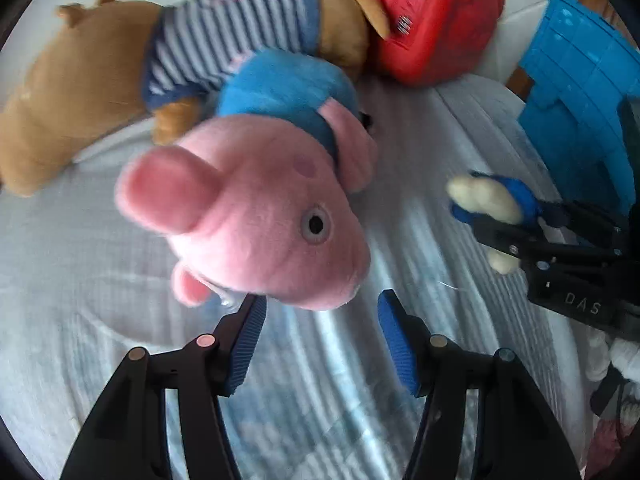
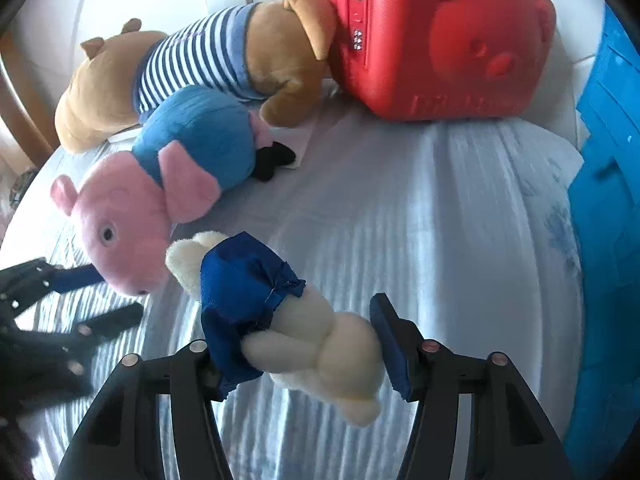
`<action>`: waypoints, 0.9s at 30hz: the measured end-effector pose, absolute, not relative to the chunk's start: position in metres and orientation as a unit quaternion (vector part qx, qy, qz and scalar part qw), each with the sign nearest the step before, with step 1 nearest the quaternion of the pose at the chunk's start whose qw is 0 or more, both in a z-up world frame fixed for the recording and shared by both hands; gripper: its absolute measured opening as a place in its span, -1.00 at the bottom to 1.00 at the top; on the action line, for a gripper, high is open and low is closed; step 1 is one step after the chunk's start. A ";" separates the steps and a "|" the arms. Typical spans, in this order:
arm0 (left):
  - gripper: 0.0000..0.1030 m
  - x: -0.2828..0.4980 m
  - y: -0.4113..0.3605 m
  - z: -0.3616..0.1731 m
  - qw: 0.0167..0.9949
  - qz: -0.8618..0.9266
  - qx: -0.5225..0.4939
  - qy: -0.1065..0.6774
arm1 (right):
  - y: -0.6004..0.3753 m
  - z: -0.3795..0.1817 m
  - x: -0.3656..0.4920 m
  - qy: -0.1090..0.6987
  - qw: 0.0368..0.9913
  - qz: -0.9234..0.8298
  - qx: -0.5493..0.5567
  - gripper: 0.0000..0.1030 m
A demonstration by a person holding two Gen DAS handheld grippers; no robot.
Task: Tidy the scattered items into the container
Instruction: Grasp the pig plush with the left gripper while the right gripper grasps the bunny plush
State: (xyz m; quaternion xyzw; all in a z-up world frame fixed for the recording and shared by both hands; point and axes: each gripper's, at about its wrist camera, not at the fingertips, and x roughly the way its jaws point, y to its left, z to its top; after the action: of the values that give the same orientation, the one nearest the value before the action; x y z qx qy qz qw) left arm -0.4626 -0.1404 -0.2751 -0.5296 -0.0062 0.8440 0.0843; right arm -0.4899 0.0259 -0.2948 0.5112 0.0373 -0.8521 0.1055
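The right gripper (image 2: 304,356) is clamped on a small cream plush toy (image 2: 320,352) in a blue satin dress, one pad on the dress and the other against its pale body, holding it clear above the striped bedspread (image 2: 440,220). The left gripper (image 1: 320,340) has its pads apart with nothing pressed between them; its tips sit just under the snout of the pink pig plush (image 1: 260,220), which lies near the middle of the bedspread with its blue body toward the far edge. Behind it, along that far edge, a brown dog plush (image 1: 80,92) in a striped shirt leans its head against a red hard case (image 1: 432,20). A blue plastic container (image 1: 580,92) stands off the right edge.

The toys look light, soft and squashy, so they should give under the pads and cannot break; the satin may be slippery. The pig's head appears too wide for the jaws, so an ear, an arm or the narrower neck seems the better hold.

The letters "DAS" can be read on the right gripper's body in the left view; raised lettering on the red case is too blurred to read.
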 end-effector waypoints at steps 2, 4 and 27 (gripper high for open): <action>0.14 -0.460 -0.151 -0.258 0.067 0.853 -0.517 -0.004 | 0.026 -0.291 -0.488 0.031 0.110 -0.854 0.507 0.11; 0.38 -0.470 -0.157 -0.241 0.056 0.861 -0.505 -0.001 | 0.023 -0.287 -0.488 0.024 0.118 -0.856 0.502 0.11; 0.71 -0.562 -0.151 -0.305 0.002 0.864 -0.498 0.071 | 0.000 -0.324 -0.504 0.020 0.149 -0.846 0.512 0.13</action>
State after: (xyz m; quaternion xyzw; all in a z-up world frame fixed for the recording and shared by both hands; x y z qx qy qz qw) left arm -0.5617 -0.1506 -0.3049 -0.4977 0.0711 0.8644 0.0020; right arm -0.5042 -0.0001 -0.3237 0.5122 0.0203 -0.8456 0.1487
